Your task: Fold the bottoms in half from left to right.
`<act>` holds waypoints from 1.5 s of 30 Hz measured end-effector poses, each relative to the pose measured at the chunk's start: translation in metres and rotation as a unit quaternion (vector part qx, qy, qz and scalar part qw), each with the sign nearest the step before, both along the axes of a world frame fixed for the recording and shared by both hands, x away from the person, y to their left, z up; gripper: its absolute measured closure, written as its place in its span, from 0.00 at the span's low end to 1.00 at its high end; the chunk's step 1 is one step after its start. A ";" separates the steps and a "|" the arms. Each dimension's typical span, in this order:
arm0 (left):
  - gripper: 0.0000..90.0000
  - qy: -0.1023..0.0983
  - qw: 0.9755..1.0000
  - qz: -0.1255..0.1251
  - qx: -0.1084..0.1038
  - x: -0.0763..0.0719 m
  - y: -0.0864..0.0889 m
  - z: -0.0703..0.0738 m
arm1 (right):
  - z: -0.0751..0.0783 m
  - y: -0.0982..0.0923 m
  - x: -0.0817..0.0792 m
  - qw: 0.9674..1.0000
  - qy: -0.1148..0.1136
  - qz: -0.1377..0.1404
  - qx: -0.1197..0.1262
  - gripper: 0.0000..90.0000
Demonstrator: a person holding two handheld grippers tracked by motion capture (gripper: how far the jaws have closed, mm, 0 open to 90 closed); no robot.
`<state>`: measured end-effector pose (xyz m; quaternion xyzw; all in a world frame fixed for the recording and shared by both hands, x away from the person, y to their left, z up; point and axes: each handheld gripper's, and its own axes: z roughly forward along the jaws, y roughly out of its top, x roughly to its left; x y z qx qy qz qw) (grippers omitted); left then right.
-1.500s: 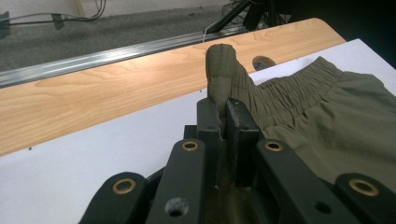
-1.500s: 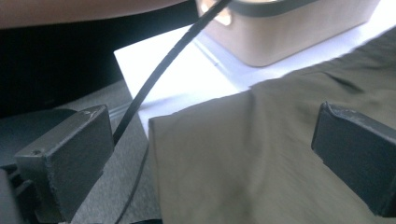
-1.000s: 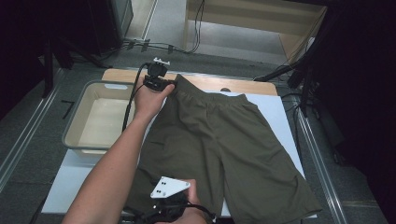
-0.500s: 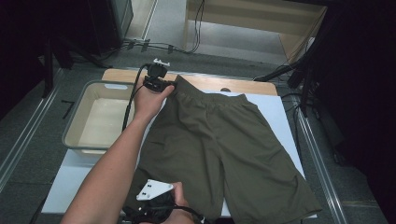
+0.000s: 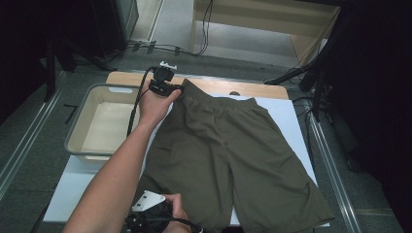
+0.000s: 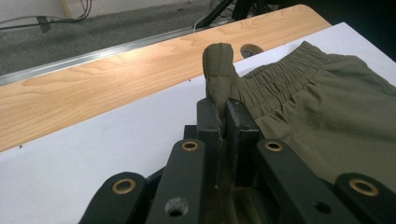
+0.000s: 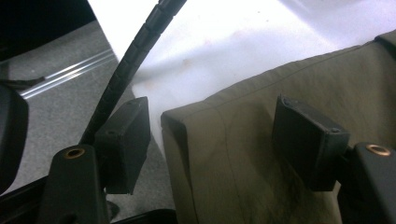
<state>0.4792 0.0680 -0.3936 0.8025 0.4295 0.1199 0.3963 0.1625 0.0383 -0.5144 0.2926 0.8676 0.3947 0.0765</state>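
Olive shorts (image 5: 228, 145) lie flat on a white board (image 5: 291, 121), waistband at the far end. At the waistband's far left corner my left gripper (image 5: 176, 89) is shut on the elastic. In the left gripper view a fold of waistband (image 6: 218, 65) sticks up from between the pads of the left gripper (image 6: 223, 109). My right gripper (image 5: 150, 216) sits low at the near left leg. In the right gripper view its jaws straddle the hem corner (image 7: 180, 123), one pad (image 7: 123, 144) off the cloth, the other pad (image 7: 310, 140) over it. The right gripper (image 7: 217, 140) has just been closing, with a gap left.
A pale tub (image 5: 77, 131) stands left of the board. The wooden table edge (image 5: 218, 86) runs behind the waistband. Cables lie on the floor (image 5: 160, 47) at the back. A ribbed cable (image 7: 135, 51) crosses the right gripper view.
My right hand has slid left and down along the near edge to the hem corner of the left leg. The left hand has kept still on the waistband.
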 end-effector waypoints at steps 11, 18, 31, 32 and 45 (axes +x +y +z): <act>0.93 0.001 1.000 -0.002 0.000 -0.001 0.001 0.000 | -0.004 0.005 -0.005 0.999 -0.040 -0.006 -0.030 0.33; 0.93 0.001 1.000 0.001 -0.001 -0.001 0.001 0.001 | -0.001 -0.010 0.004 0.999 -0.033 -0.023 -0.022 0.79; 0.93 0.004 0.999 0.027 -0.024 0.005 0.007 0.003 | 0.012 -0.040 -0.005 0.999 -0.041 -0.025 0.017 0.95; 0.93 0.004 0.999 0.029 -0.023 0.005 0.008 0.003 | 0.015 -0.041 -0.008 0.999 -0.044 -0.022 0.020 0.95; 0.93 -0.009 0.997 0.074 -0.036 0.009 0.050 0.019 | 0.053 -0.034 -0.042 0.994 -0.076 0.029 0.073 0.95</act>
